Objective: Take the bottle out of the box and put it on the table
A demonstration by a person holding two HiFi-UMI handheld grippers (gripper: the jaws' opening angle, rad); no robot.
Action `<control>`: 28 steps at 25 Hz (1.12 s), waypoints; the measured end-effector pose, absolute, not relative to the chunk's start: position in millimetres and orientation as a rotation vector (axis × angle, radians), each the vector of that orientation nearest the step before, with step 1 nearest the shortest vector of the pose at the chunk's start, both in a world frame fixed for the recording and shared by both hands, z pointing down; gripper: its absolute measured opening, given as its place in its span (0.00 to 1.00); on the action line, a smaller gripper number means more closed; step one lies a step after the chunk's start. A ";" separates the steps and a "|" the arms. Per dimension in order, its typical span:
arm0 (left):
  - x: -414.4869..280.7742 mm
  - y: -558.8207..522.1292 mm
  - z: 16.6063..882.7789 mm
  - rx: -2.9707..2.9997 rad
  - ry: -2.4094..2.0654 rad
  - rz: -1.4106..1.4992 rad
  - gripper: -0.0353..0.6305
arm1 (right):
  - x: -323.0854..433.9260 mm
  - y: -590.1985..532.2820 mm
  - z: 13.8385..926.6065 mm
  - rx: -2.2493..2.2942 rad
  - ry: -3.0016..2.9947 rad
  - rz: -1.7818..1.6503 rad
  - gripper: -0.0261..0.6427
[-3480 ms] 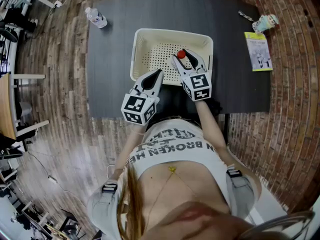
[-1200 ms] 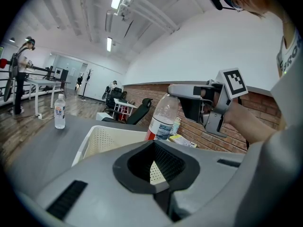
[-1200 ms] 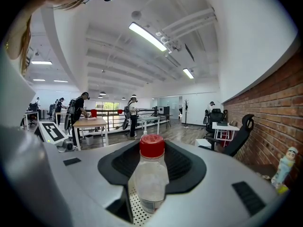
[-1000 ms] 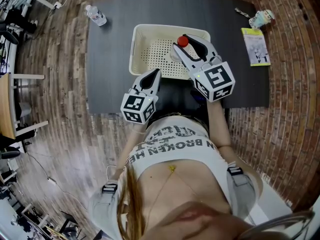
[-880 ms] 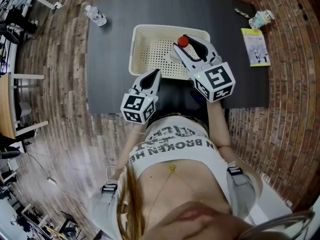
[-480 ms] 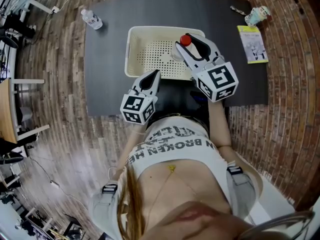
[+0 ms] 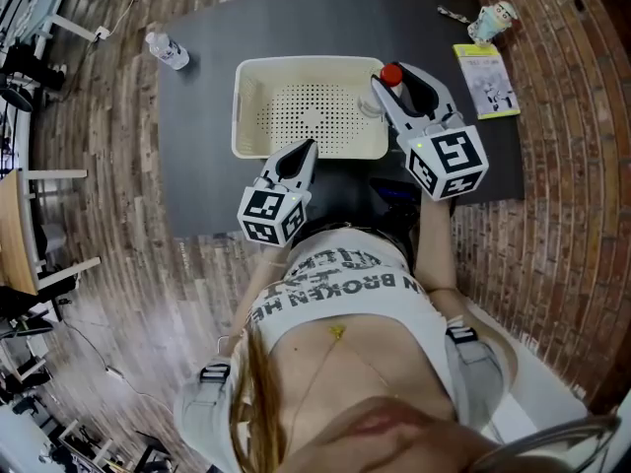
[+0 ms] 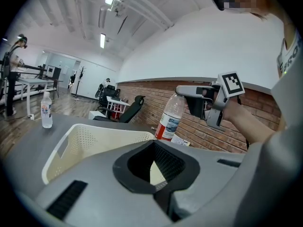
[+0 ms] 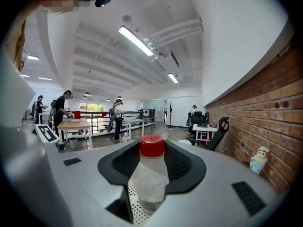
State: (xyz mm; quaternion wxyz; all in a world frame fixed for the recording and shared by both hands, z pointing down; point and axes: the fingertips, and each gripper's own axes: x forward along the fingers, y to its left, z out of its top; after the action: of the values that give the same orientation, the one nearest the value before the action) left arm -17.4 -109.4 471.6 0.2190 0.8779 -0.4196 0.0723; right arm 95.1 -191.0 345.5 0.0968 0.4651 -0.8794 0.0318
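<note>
Head view puts your right gripper [image 7: 394, 79] at the right-hand rim of the cream box [image 7: 241, 106]. Its jaws are clamped just under the cap of the bottle [image 7: 391, 74], and from above you see little more of the bottle than that red cap. Your right gripper view adds the clear, upright body between the black pads, with a patch of the box's perforated surface showing beside its lower part.

Only your left gripper view gives the bottle side on. There it hangs from the right gripper over the far end of the box, and its red and blue label is plain. Its base is hidden behind the rim, so you cannot tell how far it stands above the floor of the box.

Your left gripper [image 7: 308, 151] sits at the near edge of the box, over the dark table [image 7: 207, 166]. Its jaws are together with nothing in them.

A second bottle [image 7: 166, 50] stands upright at the table's far left corner. A booklet [image 7: 485, 79] and a small toy figure [image 7: 490, 20] lie at the far right. People at benches appear in the right gripper view alone.
</note>
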 end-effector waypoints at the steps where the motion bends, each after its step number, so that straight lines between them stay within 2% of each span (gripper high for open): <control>1: -14.9 -108.8 471.4 2.432 -1.158 0.204 0.06 | 102.1 -191.0 345.1 1.396 -2.596 0.096 0.27; 15: 2.9 -103.4 474.4 2.439 -1.140 0.238 0.06 | 181.4 -190.4 351.7 1.587 -2.468 0.130 0.27; 28: 7.7 -100.8 475.3 2.446 -1.134 0.248 0.06 | 211.7 -186.3 358.8 1.666 -2.408 0.151 0.27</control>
State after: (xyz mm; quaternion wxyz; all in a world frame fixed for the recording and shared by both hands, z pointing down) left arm 7.7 -100.8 475.3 0.2152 0.8823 -0.4089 0.0894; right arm 211.7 -186.3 358.8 0.1044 0.5651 -0.8168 0.0511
